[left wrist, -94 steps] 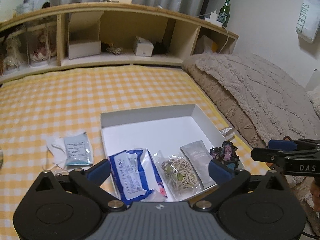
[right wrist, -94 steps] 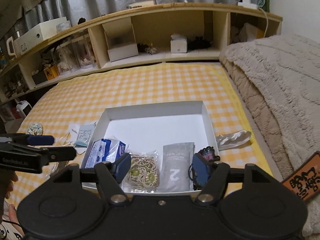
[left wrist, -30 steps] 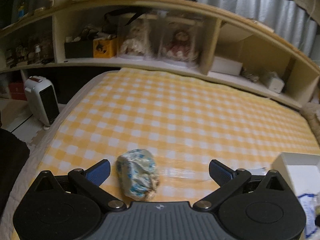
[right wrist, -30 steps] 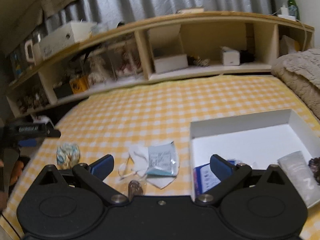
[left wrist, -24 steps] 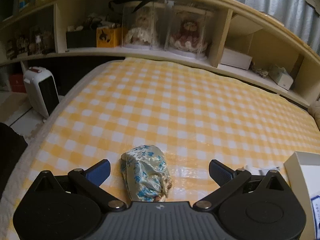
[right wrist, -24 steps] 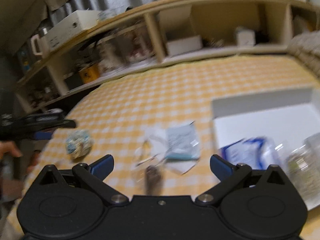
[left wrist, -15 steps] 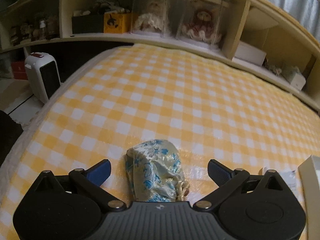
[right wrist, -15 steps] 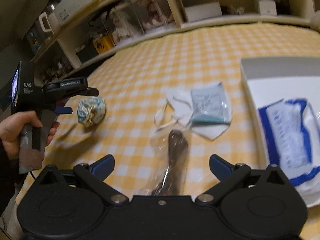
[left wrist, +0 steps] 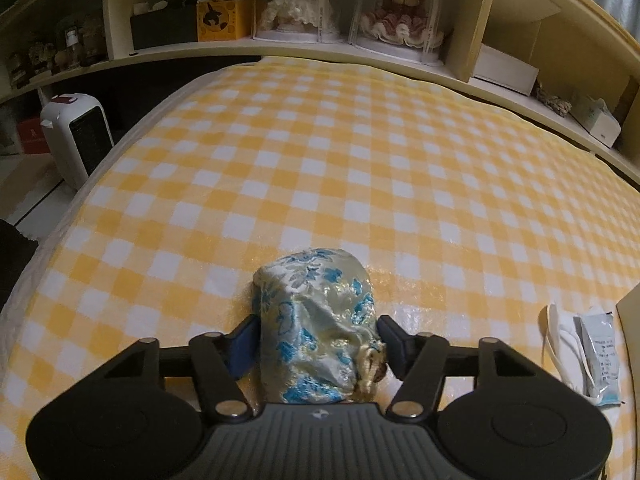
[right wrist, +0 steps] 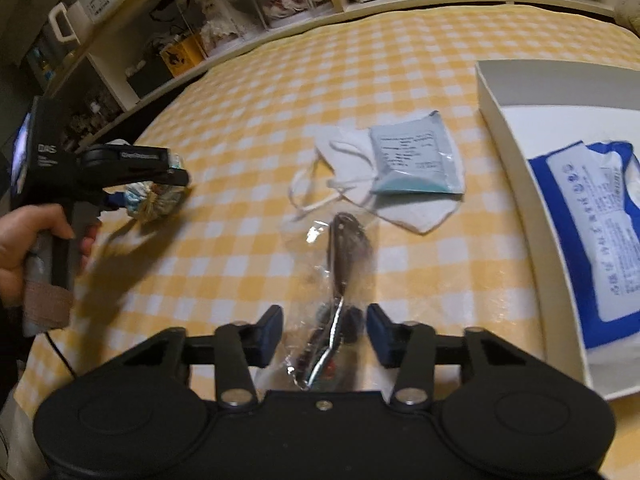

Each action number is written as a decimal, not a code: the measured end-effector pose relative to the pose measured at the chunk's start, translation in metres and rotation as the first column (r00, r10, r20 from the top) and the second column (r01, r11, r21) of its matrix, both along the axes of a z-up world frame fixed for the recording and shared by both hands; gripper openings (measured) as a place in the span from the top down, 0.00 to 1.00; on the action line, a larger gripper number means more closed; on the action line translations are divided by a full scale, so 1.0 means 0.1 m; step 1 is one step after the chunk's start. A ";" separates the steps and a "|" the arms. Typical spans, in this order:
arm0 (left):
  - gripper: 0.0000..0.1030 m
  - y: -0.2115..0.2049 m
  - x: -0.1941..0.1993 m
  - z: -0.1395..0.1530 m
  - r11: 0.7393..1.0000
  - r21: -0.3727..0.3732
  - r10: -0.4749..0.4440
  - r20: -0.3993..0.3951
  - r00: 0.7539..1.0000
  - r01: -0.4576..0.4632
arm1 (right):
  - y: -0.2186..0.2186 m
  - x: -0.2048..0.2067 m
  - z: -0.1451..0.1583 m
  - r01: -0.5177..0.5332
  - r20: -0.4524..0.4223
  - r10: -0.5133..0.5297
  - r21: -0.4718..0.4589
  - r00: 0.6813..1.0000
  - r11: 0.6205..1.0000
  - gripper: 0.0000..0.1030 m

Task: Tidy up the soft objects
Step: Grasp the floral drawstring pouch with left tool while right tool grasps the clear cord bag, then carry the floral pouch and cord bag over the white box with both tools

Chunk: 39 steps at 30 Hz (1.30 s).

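Fingers of the left gripper [left wrist: 318, 346] have just been closing and now press on both flanks of a floral brocade pouch [left wrist: 316, 328], which sits on the yellow checked bed cover [left wrist: 320, 168]. From the left wrist view we see the pouch's rounded bottom pointing away from the fingers and its gathered, corded mouth turned back toward the gripper body, so its long axis runs along the fingers. That view shows nothing of the right gripper.

Our right wrist view gives what the other cannot: the left gripper [right wrist: 160, 196] from outside, a hand [right wrist: 36, 240] around its handle, the pouch [right wrist: 154, 200] pinched at its tip. It also shows the right gripper [right wrist: 324, 332], whose fingers have just been closing around a clear plastic bag [right wrist: 336, 280] of dark contents. The bag lies lengthwise between them, its far end pointing away; we cannot tell whether the pads touch it yet. Beyond that far end lie a white mask [right wrist: 360, 168] and a pale blue packet [right wrist: 412, 156]. Right of the fingers stands a white box [right wrist: 492, 92] holding a blue-and-white pack [right wrist: 588, 240].
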State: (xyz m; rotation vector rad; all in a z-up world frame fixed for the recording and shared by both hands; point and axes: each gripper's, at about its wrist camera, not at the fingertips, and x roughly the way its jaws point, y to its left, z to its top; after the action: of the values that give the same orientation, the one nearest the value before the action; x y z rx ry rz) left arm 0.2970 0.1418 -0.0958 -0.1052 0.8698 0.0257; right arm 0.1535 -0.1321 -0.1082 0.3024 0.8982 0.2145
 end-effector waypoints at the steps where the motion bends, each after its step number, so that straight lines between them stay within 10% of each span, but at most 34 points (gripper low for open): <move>1: 0.47 0.00 0.01 0.00 1.000 -0.002 -0.002 -0.004 1.000 0.002 | -0.01 0.00 0.00 -0.006 -0.001 0.006 0.002 1.000 1.000 0.55; 12: 0.61 -0.14 -0.17 0.08 0.997 -0.017 -0.077 -0.057 0.995 0.076 | -0.08 -0.03 0.05 -0.079 -0.014 0.079 0.020 0.997 0.997 0.77; 39: 0.61 -0.67 -1.04 0.85 0.974 -0.118 -0.177 0.142 0.974 0.194 | -0.77 -0.18 0.77 -0.018 0.235 0.015 0.010 0.972 1.000 0.78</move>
State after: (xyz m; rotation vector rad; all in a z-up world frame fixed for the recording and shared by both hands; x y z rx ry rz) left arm 0.1925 0.0751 -0.0112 -0.1469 0.7466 -0.2128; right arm 0.1354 -0.2094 -0.0313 0.2746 0.6656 0.2658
